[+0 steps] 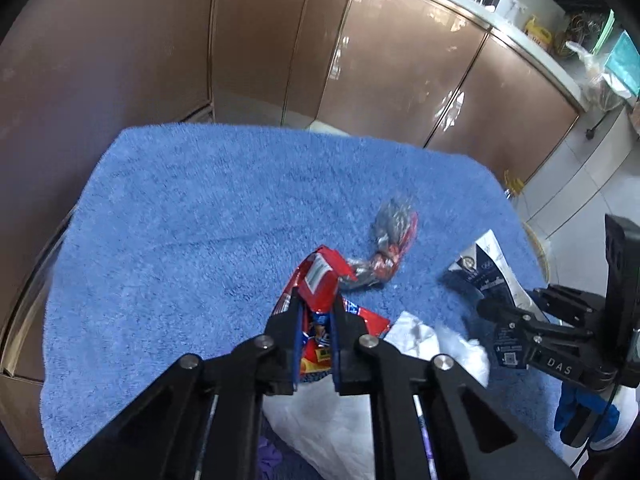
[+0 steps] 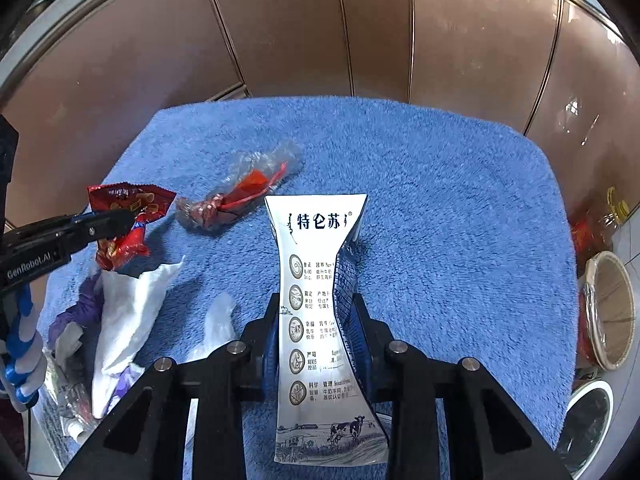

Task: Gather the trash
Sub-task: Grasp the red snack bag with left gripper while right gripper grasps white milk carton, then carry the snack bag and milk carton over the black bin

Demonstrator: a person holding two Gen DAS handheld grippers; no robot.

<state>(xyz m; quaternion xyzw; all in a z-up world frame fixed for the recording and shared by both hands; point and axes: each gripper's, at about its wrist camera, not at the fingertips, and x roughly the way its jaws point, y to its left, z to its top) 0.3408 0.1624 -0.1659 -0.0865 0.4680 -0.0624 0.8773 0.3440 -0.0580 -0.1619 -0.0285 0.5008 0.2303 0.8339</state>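
A red snack wrapper [image 1: 320,276] stands crumpled on the blue towel [image 1: 192,220], and my left gripper [image 1: 316,300] is shut on it, pads pinching its middle. From the right wrist view the same wrapper [image 2: 128,204] sits at the left with the left gripper [image 2: 120,220] clamped over it. My right gripper [image 2: 316,300] is shut on a flattened white and blue milk carton [image 2: 316,256], which is squeezed in at the waist. In the left wrist view that carton [image 1: 492,264] and the right gripper [image 1: 496,308] are at the right edge of the towel.
A twisted clear plastic bag with red inside [image 2: 244,192] lies between the two grippers. White tissue [image 2: 128,304], a purple glove [image 2: 76,312] and small scraps lie at the towel's near left. A round basket [image 2: 612,312] stands on the floor to the right. Brown cabinet doors [image 2: 320,32] stand behind.
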